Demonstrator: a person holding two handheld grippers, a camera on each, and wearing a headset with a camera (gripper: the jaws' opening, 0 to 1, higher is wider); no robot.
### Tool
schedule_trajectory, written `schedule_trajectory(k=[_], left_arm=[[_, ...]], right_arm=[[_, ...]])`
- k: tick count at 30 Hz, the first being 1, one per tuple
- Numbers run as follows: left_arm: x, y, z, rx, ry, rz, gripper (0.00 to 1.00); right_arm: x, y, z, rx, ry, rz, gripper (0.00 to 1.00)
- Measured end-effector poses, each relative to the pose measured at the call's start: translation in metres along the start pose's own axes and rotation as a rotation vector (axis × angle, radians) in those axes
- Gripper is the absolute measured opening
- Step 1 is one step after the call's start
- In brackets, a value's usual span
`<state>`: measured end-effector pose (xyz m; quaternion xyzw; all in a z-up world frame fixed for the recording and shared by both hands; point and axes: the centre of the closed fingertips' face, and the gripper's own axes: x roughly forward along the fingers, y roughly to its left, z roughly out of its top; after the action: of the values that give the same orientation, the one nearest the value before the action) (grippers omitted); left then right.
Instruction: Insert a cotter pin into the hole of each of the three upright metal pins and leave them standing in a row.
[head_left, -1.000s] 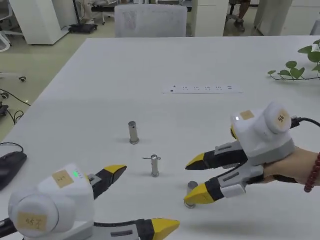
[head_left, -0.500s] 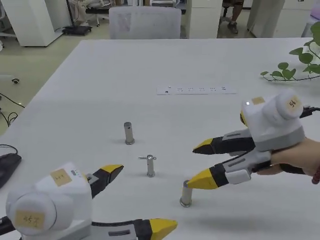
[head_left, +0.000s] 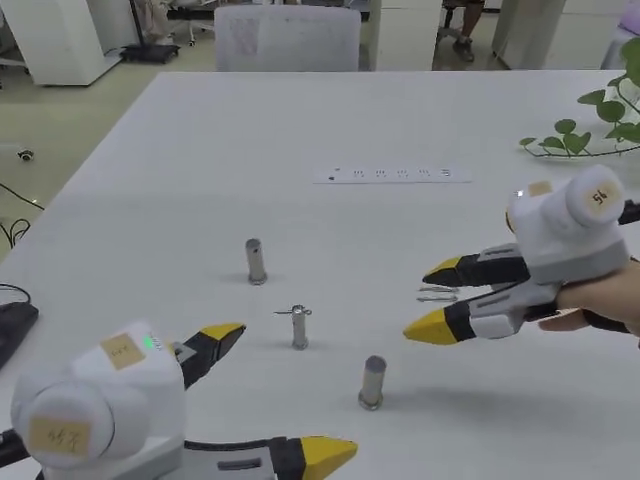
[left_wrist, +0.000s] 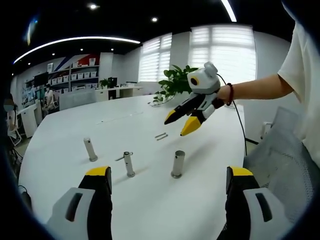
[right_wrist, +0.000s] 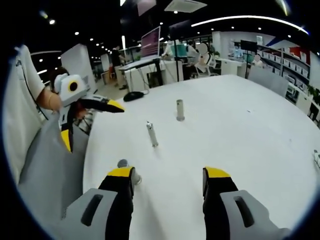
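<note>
Three upright metal pins stand in a diagonal row on the white table: a far one (head_left: 256, 262), a middle one (head_left: 299, 328) with a cotter pin through its top, and a near one (head_left: 372, 382). Loose cotter pins (head_left: 436, 294) lie to the right. My right gripper (head_left: 433, 300) hovers open and empty over those loose pins, right of the row. My left gripper (head_left: 278, 392) is open and empty at the near left. The left gripper view holds the three pins (left_wrist: 177, 164), the loose cotter pins (left_wrist: 161, 135) and the right gripper (left_wrist: 192, 107). The right gripper view has the middle pin (right_wrist: 151, 134) ahead.
A white power strip (head_left: 390, 176) lies mid-table beyond the pins. A plant (head_left: 590, 135) trails in at the right edge, a chair (head_left: 288, 38) stands at the far end, and a black object (head_left: 10, 325) sits at the left edge.
My right gripper has drawn back to the right, from the near pin's top to above the loose cotter pins. The near pin now stands uncovered. The left gripper has barely moved.
</note>
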<state>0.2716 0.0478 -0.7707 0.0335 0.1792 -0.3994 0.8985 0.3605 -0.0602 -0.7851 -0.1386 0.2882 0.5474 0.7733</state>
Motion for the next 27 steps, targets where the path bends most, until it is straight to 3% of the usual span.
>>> schedule_trajectory(k=[4, 17, 27], left_arm=[[-0.001, 0.001, 0.000, 0.013, 0.007, 0.007, 0.94], [0.001, 0.004, -0.003, 0.010, 0.010, 0.009, 0.91], [0.003, 0.006, -0.005, -0.001, 0.014, 0.009, 0.87]], right_arm=[[0.000, -0.011, -0.003, 0.001, 0.012, -0.025, 0.52], [0.003, -0.048, -0.031, -0.027, 0.132, -0.094, 0.34], [0.004, -0.071, -0.043, -0.062, 0.209, -0.128, 0.27]])
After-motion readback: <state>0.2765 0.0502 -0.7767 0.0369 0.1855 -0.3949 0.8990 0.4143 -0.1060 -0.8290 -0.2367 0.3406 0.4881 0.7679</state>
